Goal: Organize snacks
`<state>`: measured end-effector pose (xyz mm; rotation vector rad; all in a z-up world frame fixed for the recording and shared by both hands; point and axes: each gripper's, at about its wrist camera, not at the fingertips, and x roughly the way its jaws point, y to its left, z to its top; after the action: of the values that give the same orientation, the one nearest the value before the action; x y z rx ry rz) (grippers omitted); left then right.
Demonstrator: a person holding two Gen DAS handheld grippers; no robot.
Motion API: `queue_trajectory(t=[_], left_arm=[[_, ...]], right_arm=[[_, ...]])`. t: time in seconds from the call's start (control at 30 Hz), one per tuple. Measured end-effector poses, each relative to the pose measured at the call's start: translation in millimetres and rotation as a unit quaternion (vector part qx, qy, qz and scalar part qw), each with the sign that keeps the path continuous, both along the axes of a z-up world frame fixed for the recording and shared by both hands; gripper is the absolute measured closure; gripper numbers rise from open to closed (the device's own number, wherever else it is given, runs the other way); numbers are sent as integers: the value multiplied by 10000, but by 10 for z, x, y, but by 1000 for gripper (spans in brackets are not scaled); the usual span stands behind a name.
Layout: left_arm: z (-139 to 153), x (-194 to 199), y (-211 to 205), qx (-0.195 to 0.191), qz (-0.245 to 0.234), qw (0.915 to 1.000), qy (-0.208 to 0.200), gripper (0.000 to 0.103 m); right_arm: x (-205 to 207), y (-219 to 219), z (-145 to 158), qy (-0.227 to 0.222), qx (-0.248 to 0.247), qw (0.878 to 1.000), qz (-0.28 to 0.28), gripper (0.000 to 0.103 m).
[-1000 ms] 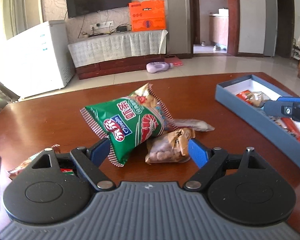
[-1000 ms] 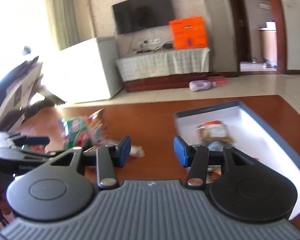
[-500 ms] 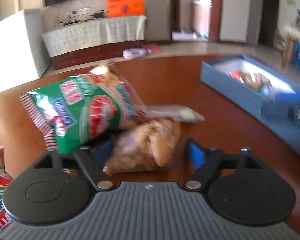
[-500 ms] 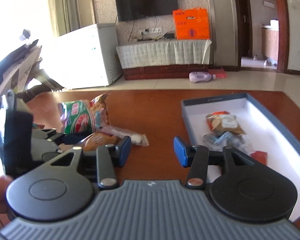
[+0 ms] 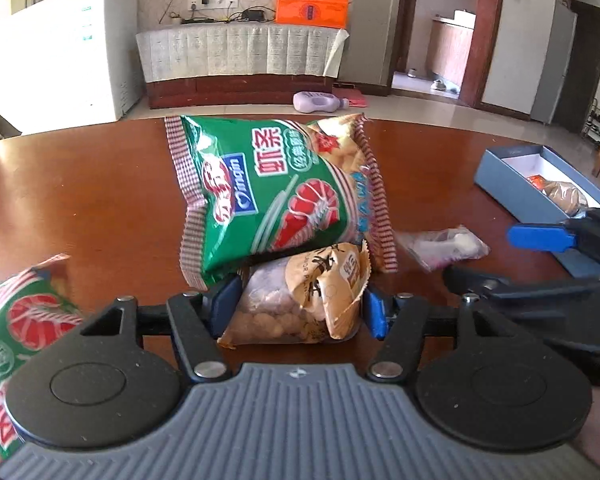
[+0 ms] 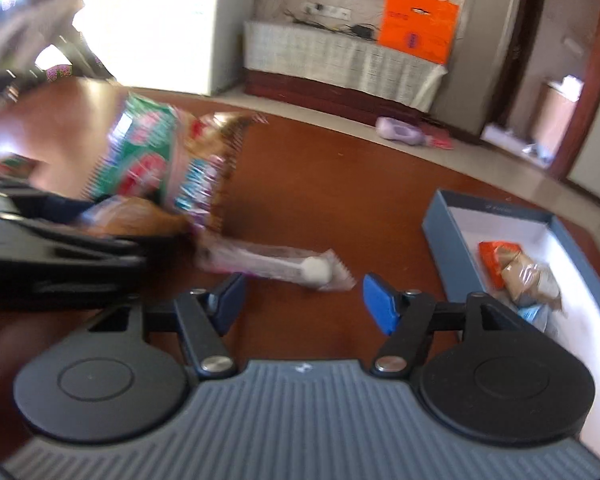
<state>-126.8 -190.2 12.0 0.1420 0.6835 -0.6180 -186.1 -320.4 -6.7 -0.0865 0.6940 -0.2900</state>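
Observation:
My left gripper (image 5: pixel 298 304) has its blue pads on both sides of a brown nut packet (image 5: pixel 300 300) on the wooden table (image 5: pixel 80 200); the pads touch its sides. A green shrimp-cracker bag (image 5: pixel 276 196) leans on the packet from behind. A clear packet with a white candy (image 5: pixel 444 246) lies to the right; it also shows in the right wrist view (image 6: pixel 276 262). My right gripper (image 6: pixel 300 304) is open and empty just in front of that clear packet. The blue box (image 6: pixel 496 208) holds several snacks at the right.
A second green snack bag (image 5: pixel 16 320) lies at the table's left front. The right gripper's blue finger (image 5: pixel 540 236) reaches in from the right in the left wrist view. Beyond the table stand a white freezer (image 5: pixel 72 52) and a TV bench.
My left gripper has moved forward around the nut packet and closed onto its sides. My right gripper has swung left from the box toward the clear candy packet.

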Motion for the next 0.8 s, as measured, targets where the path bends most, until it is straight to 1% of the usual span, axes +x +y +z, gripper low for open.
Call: queue_trajectory(t=[0.03, 0.1, 0.17, 0.23, 0.33, 0.37, 0.4, 0.43, 0.47, 0.5, 0.57, 0.67, 0.8], left_arm=[[-2, 10, 18, -19, -7, 10000, 28, 35], [2, 28, 34, -21, -8, 10000, 74, 35], [2, 49, 54, -31, -2, 9999, 126, 32], [9, 82, 53, -42, 22, 9999, 153, 32], [3, 110, 69, -72, 35, 9998, 162, 32], [-6, 92, 71, -63, 31, 9999, 146, 32], [-12, 98, 76, -58, 25, 9999, 134, 32], [-15, 107, 70, -58, 21, 9999, 123, 32], [-19, 110, 68, -59, 14, 9999, 112, 32], [-24, 110, 61, -49, 4, 9999, 97, 32], [-31, 107, 45, -41, -13, 10000, 71, 32], [-38, 84, 37, -118, -97, 9998, 107, 34], [-26, 7, 0, -121, -193, 9996, 164, 35]], right_arm=[[28, -30, -11, 32, 154, 9999, -44, 35], [37, -112, -29, -41, 510, 9985, -173, 31], [63, -134, -32, -54, 485, 9987, -176, 29], [113, -147, -28, -21, 361, 9993, -138, 29], [221, -173, -17, 62, 342, 9994, -50, 30], [255, -194, -6, 90, 423, 9991, -8, 35], [268, -212, 6, 95, 549, 9984, 38, 44], [270, -229, 17, 98, 729, 9973, 83, 64], [275, -217, 28, 121, 799, 9967, 95, 65], [257, -182, 33, 142, 689, 9974, 123, 66], [191, -123, 43, 175, 628, 9977, 192, 75], [44, -67, 60, 243, 661, 9973, 212, 77], [-282, 8, 85, 260, 649, 9972, 249, 78]])
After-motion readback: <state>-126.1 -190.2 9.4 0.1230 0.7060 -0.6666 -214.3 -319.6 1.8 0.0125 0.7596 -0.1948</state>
